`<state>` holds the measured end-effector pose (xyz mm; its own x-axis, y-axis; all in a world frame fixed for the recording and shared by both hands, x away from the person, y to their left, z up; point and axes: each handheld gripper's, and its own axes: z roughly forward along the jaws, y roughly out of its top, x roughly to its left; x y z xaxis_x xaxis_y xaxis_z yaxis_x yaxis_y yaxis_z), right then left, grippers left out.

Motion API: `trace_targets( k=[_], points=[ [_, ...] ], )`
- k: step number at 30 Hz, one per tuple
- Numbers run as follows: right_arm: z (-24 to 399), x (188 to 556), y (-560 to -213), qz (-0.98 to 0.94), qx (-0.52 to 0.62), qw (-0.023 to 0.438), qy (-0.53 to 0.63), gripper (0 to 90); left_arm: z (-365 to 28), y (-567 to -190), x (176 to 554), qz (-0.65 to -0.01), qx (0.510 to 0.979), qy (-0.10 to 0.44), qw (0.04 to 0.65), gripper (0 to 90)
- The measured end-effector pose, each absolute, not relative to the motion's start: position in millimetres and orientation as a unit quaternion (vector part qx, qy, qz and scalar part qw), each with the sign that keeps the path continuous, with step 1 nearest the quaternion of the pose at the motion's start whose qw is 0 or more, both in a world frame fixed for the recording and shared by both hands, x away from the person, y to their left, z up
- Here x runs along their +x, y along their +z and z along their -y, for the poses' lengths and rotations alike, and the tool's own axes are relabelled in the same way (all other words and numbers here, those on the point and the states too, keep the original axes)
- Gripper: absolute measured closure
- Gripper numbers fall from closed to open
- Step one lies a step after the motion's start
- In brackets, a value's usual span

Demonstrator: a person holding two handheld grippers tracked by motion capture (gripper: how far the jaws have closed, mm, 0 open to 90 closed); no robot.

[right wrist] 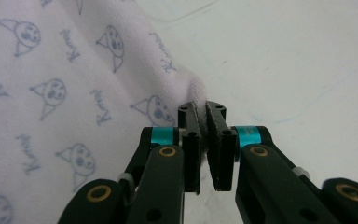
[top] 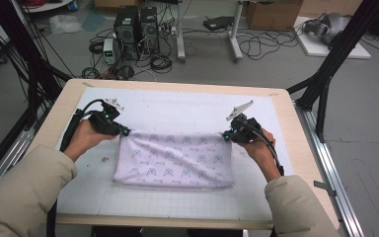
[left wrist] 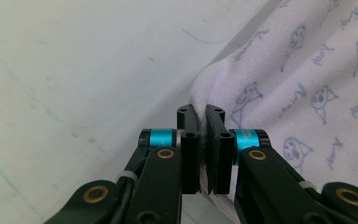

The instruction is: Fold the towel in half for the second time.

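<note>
A pale lilac towel (top: 175,159) printed with small cat faces lies folded on the white gridded mat (top: 187,111). My left gripper (top: 124,132) is shut on the towel's far left corner, and the cloth (left wrist: 279,88) bunches up between its black jaws (left wrist: 201,112). At the far right corner my right gripper (top: 226,136) is shut on the towel too, the fabric (right wrist: 74,88) pinched between its jaws (right wrist: 202,108). Both far corners are raised a little off the mat, while the near edge rests on it.
The mat covers a wooden table (top: 69,94) with bare mat around the towel. Black frame posts (top: 325,74) stand at the table's right and left. Computer cases (top: 135,24) and cables lie on the floor beyond.
</note>
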<state>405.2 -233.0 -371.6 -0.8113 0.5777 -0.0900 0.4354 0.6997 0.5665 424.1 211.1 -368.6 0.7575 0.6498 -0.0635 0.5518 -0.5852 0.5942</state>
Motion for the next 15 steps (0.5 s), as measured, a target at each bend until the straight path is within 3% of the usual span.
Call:
trace_targets(
  k=[7,9,10,11,15],
  points=[
    [236.8,425.9,-364.2,-0.890,0.302,0.152,0.306,84.8,-214.2,-364.5,447.9,-0.321,0.883,0.092,0.331,83.8],
    [237.7,427.7,-366.5,-0.892,0.299,0.141,0.308,80.2,-215.2,-369.2,449.3,-0.307,0.885,0.100,0.336,74.9],
    [237.7,427.0,-367.2,-0.892,0.299,0.142,0.309,72.2,-216.8,-370.0,449.0,-0.304,0.885,0.109,0.336,70.0],
    [238.7,426.3,-367.2,-0.888,0.304,0.149,0.311,68.4,-219.3,-369.6,447.8,-0.309,0.881,0.113,0.341,69.0],
    [248.3,420.0,-358.6,-0.865,0.324,0.151,0.353,54.6,-230.1,-363.1,440.7,-0.301,0.869,0.138,0.368,51.5]
  ],
)
